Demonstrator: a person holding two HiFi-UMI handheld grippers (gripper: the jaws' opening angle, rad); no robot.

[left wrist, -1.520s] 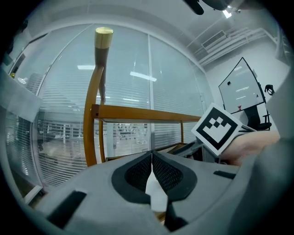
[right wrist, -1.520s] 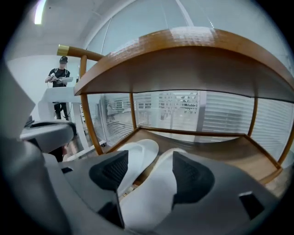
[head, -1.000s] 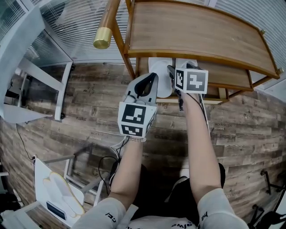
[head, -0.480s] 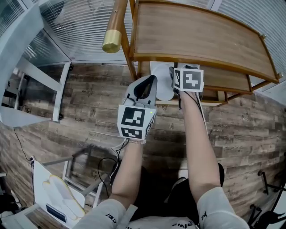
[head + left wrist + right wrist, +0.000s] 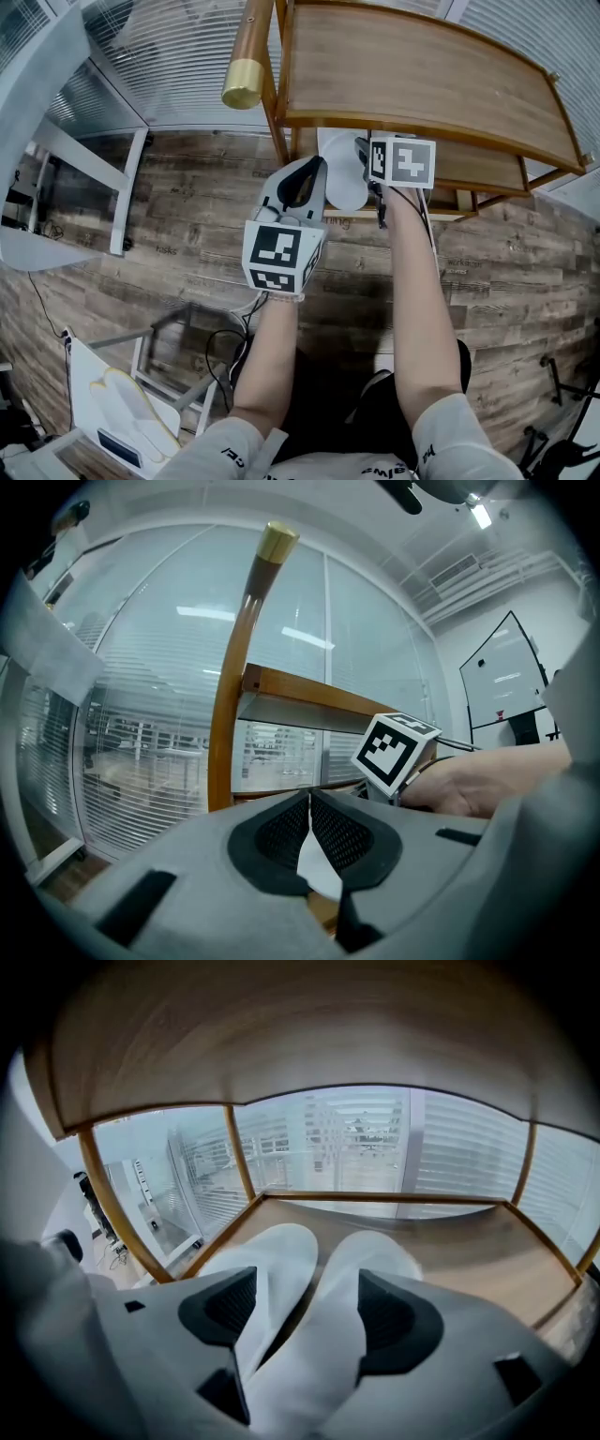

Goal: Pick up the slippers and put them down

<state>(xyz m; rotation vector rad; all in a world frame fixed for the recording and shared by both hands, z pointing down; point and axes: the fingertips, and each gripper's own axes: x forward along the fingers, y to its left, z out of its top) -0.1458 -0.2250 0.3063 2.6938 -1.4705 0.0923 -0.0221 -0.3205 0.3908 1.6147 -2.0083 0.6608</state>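
The right gripper (image 5: 305, 1314) is reaching in with jaws spread around the white slippers (image 5: 281, 1252), which are lying on the low shelf (image 5: 469, 1246). The left gripper (image 5: 309, 806) is hanging clenched and empty. Closing now is risking catching only one slipper.

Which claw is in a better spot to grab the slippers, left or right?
Right, I think. The right claw is open under the rack, with both slippers between its jaws on the shelf. The left claw is shut, so it would need to open first.
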